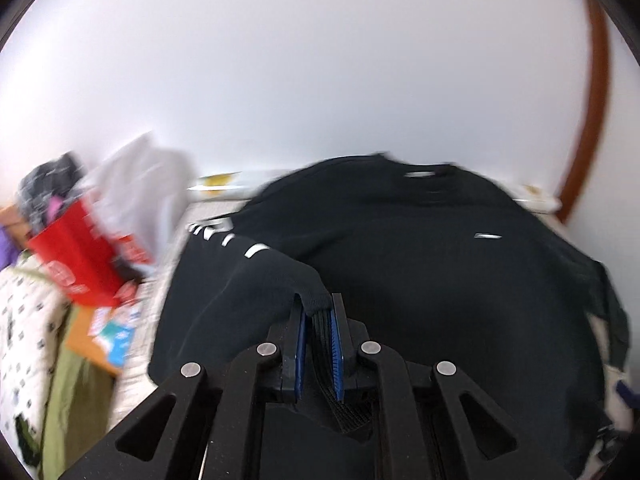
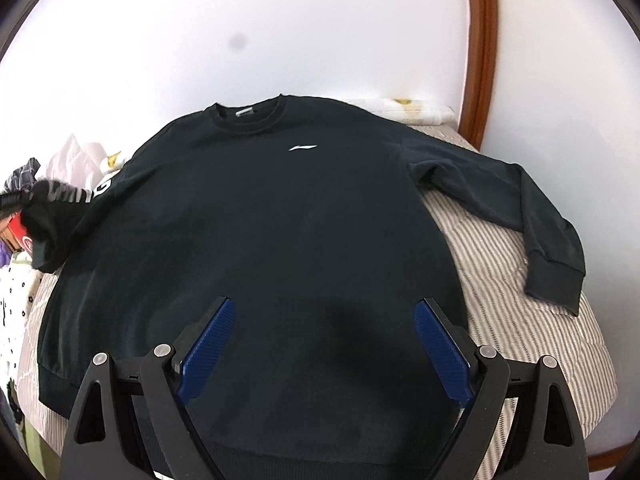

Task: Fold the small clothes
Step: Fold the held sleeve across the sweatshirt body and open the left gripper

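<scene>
Where the left tool closes its blue pads tight on the ribbed cuff of the black sweatshirt, the sleeve with its white lettering rises off the bed toward the lens; beyond it the garment's body spreads face up over a striped quilt, white chest logo and round collar toward the far wall; the right tool hangs above the lower front of the sweatshirt with its jaws wide apart and nothing between them, tilted down at the fabric; the other sleeve lies bent on the quilt at the right, cuff toward the near edge; behind the collar a pale folded cloth sits against a white wall, and a curved brown wooden frame runs up the right side; at the left of the bed stand a red bag, a white plastic bag and a jumble of dark and patterned clothes, with a white dotted fabric and green cloth below; the left wrist view is smeared with blur, so the lettering and the bag's print cannot be read; in the right wrist view the lifted sleeve shows only as a blurred dark shape at the left edge, and the hem is hidden behind the tool's black frame.
</scene>
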### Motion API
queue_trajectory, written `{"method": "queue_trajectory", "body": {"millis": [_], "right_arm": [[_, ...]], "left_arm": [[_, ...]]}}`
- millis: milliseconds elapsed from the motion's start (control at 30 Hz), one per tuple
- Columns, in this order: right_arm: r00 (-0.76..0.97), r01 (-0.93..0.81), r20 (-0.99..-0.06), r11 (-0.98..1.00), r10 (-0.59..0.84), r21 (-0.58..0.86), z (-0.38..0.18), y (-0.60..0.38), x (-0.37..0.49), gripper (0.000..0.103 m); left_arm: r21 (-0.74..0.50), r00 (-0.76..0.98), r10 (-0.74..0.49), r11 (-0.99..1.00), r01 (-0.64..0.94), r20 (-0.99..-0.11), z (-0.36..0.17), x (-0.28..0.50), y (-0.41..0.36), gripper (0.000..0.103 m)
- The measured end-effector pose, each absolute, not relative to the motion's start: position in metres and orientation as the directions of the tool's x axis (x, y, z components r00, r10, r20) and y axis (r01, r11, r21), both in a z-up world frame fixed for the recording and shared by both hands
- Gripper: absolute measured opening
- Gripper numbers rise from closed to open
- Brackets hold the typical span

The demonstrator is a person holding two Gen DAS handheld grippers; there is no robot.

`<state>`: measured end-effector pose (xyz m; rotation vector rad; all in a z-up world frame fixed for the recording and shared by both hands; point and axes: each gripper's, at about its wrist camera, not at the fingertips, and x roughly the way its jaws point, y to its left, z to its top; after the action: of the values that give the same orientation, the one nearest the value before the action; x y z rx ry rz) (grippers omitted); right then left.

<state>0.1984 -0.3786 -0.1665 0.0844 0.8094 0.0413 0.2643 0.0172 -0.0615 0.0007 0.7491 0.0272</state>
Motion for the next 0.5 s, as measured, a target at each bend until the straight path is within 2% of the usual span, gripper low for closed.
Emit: {"method": "queue_trajectory", "body": {"millis": [133,333,500], "right_arm": [[0.689,0.0,-0.72,0.994,0.082,0.113,-0.17,-0.394,0.191,0.091],[0.678,0.006,-0.731,0.994,0.076,0.11,-0.181,-0.412,0.177,0.091],[0.664,0.041,-0.746,0.992,0.061,0.118,-0.188,-0.428,0.168,0.091]], "left_arm": [[-0.038,0.71,-0.097,0.994,0.099,-0.698,-0.065,0.274,-0.048,0.01],[-0.076,0.633,-0.215,0.968,0.239,-0.744,-0.09,0.275,-0.133,0.01],[-0.083,0.585,-0.253,0.95,0.302,-0.77,-0.104,0.27,-0.173,0.011]]}}
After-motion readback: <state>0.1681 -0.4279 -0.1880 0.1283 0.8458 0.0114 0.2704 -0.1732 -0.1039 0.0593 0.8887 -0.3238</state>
